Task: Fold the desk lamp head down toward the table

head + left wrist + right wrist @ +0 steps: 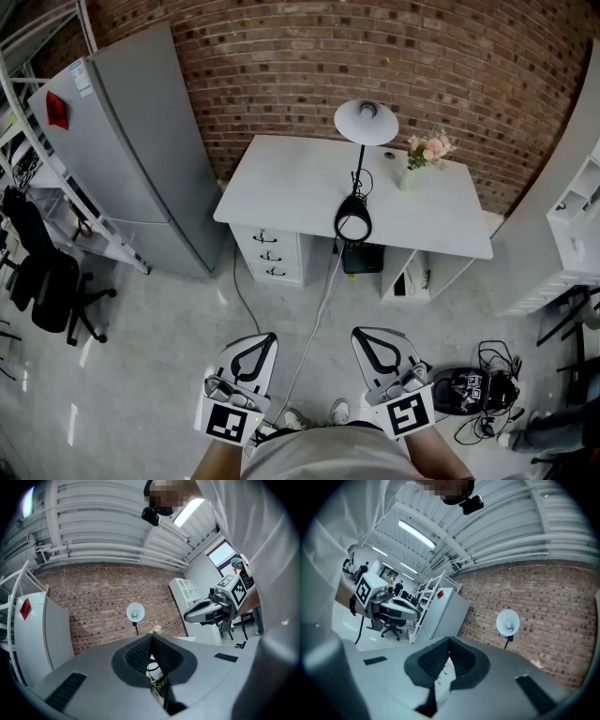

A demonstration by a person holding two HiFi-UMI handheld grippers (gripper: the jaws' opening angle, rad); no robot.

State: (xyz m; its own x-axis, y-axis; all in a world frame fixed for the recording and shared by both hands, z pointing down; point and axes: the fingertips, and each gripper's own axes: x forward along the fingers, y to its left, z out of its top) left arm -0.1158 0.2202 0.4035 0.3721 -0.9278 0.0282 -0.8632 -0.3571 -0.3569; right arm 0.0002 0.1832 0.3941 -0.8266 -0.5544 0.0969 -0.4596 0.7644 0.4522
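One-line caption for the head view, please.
Both shut, the left gripper and right gripper wait short of the desk; the lamp head stands raised.

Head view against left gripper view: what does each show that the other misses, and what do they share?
Only the head view: the desk drawers, the lamp base and the office chair. Only the left gripper view: the ceiling light and a window. Both: the raised lamp head, the brick wall, the refrigerator and the shut right tongs.
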